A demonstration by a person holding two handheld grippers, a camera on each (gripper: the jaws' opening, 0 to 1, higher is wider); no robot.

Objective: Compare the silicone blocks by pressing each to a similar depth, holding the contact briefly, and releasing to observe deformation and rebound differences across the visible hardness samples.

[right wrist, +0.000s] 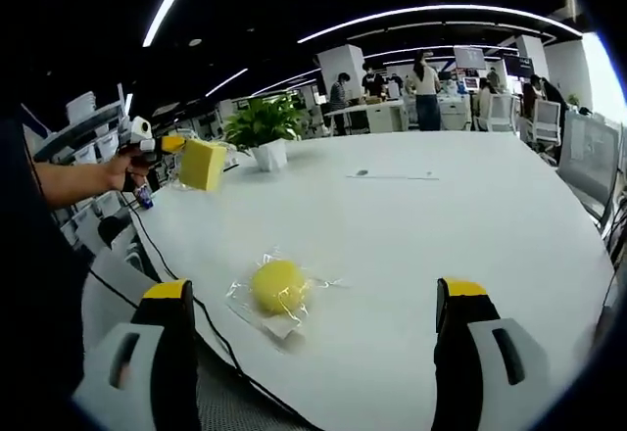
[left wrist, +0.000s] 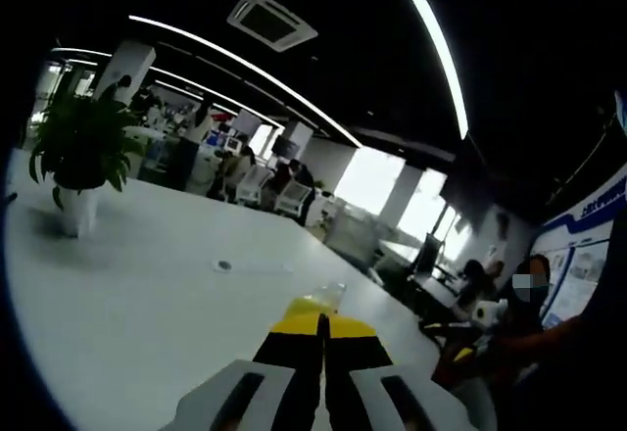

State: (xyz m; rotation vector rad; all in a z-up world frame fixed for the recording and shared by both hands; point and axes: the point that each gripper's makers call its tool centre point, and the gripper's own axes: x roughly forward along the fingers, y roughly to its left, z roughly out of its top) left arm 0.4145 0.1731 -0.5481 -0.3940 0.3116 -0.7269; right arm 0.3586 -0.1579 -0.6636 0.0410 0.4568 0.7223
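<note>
I hold the left hand-held gripper [right wrist: 168, 144] raised above the far-left edge of the white counter [right wrist: 470, 215], its jaws clamped on a yellow silicone block [right wrist: 203, 165]; in the left gripper view the yellow-tipped jaws stand nearly together, with a sliver of the block [left wrist: 318, 303] pinched at their tips. The right hand-held gripper [right wrist: 313, 299] is spread wide and holds nothing, its jaws framing a round yellow sample [right wrist: 277, 285] that lies in a clear plastic wrapper on the counter near the front edge. I judge the step in hand to be the press-and-hold on the block. To do it well, I keep the squeeze at a fixed depth, hold it briefly without twisting, then open the jaws smoothly so that the rebound is free to be read. The block hangs in the air, so a full release is likely to drop it; I would lower it over the counter first. For the wrapped sample, I centre the open jaws on it, since the film may slip. A potted plant [right wrist: 263, 127] stands well behind.
</note>
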